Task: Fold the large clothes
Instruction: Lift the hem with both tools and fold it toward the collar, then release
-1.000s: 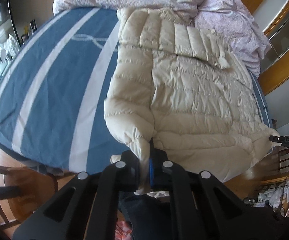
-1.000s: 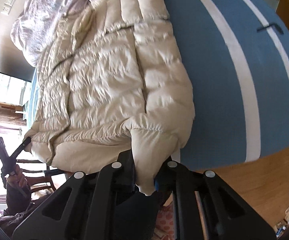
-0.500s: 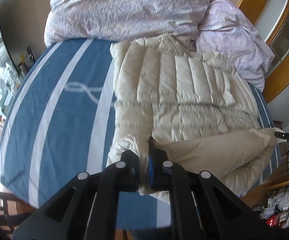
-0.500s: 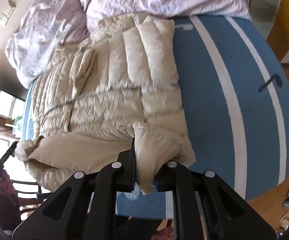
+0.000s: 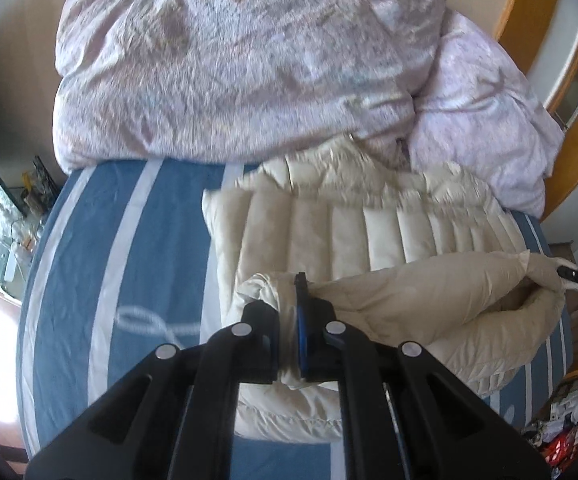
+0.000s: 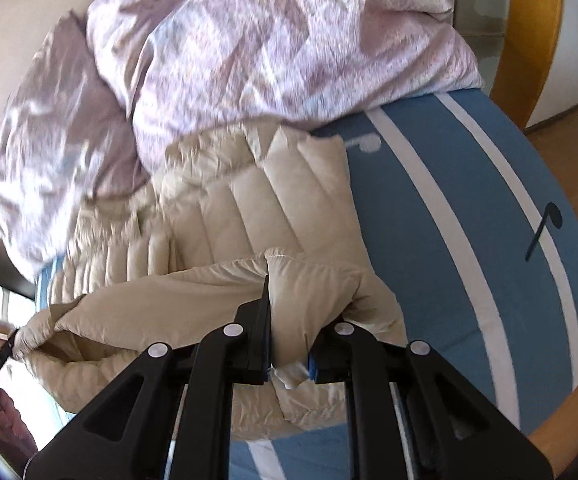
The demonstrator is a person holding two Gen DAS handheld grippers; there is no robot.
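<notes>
Left gripper (image 5: 288, 336) clamped on cream down jacket (image 5: 369, 240) hem corner; jacket lies on blue striped bed (image 5: 89, 280), collar near lilac duvet (image 5: 229, 60). Right gripper (image 6: 289, 344) pinching other hem corner. Judgement: carry both corners level toward collar, keep hem taut, align edges, then release.

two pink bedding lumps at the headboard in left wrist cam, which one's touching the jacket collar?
The smaller, paler lump on the right: the cream jacket has its collar against its base. The big darker-patterned one sits left, above the blue sheet.
</notes>
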